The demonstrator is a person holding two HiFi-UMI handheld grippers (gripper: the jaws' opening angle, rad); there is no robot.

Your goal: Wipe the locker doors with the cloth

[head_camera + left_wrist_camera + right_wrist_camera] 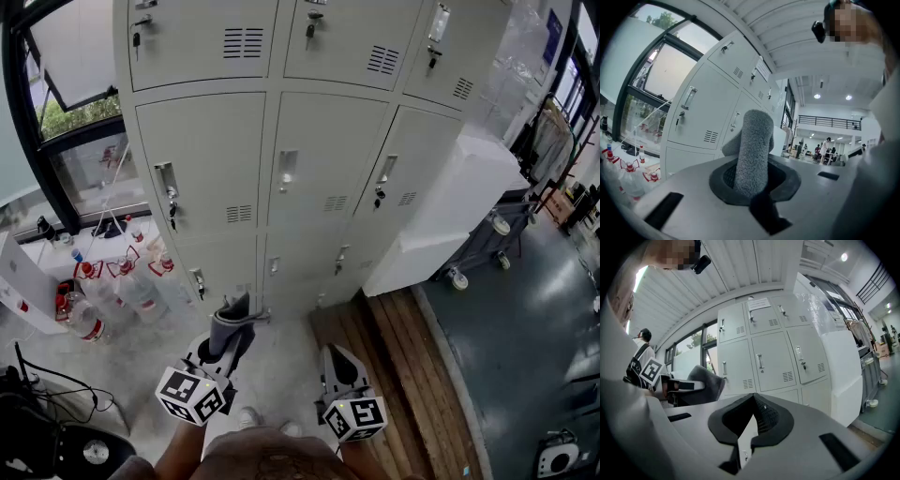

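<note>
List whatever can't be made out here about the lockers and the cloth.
- Top locker row: head view, cut off by the upper edge.
- Bottom doors: head view, lower edge partly hidden behind the cloth in the left tongs.
- Paper notice on a top door: right gripper view, print too small to read.

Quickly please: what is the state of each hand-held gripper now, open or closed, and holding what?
Left hand-held gripper: closed on the grey fuzzy cloth.
Right hand-held gripper: closed, jaws together, holding nothing.
</note>
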